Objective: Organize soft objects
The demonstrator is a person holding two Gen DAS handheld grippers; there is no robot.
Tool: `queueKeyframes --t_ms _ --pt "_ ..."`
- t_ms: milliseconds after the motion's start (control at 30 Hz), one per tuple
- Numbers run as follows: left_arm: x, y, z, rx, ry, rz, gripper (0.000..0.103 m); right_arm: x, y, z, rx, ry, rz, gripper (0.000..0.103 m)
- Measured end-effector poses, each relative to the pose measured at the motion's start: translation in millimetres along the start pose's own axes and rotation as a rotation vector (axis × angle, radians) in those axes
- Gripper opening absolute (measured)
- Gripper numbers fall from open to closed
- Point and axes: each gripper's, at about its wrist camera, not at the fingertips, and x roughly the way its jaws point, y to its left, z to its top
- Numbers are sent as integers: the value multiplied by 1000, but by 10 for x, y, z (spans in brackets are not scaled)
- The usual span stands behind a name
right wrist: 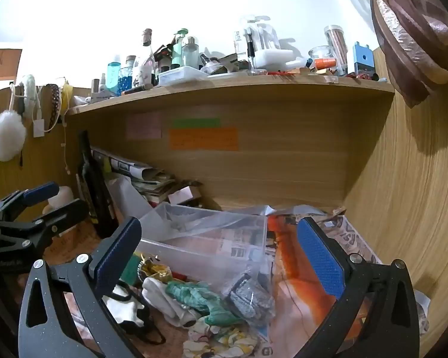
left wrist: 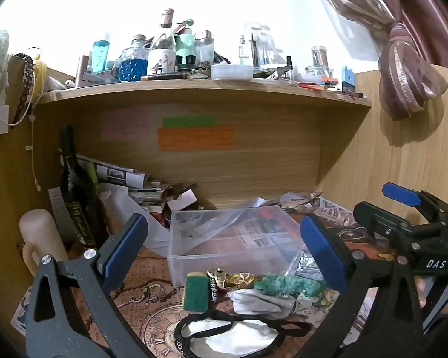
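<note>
Left tool [left wrist: 224, 249]: jaws wide apart, holding nothing. Green sponge [left wrist: 196, 292], upright on the counter [left wrist: 146, 295]. Clear plastic bin [left wrist: 233, 238], just behind the soft pile. Green cloth [left wrist: 286, 285] and white cloth [left wrist: 259, 299], heaped together. Right tool [right wrist: 221, 256]: jaws wide apart, holding nothing, above the pile.

Dark wine bottle [left wrist: 74, 191] stands left, orange note [left wrist: 196, 138] on back panel, cluttered shelf [left wrist: 206, 92] above.
</note>
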Motion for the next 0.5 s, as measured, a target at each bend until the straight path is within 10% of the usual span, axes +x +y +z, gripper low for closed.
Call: queueKeyframes --t_ms 500 --pt "48 -5 -21 12 1 -26 103 0 -41 -10 35 7 22 103"
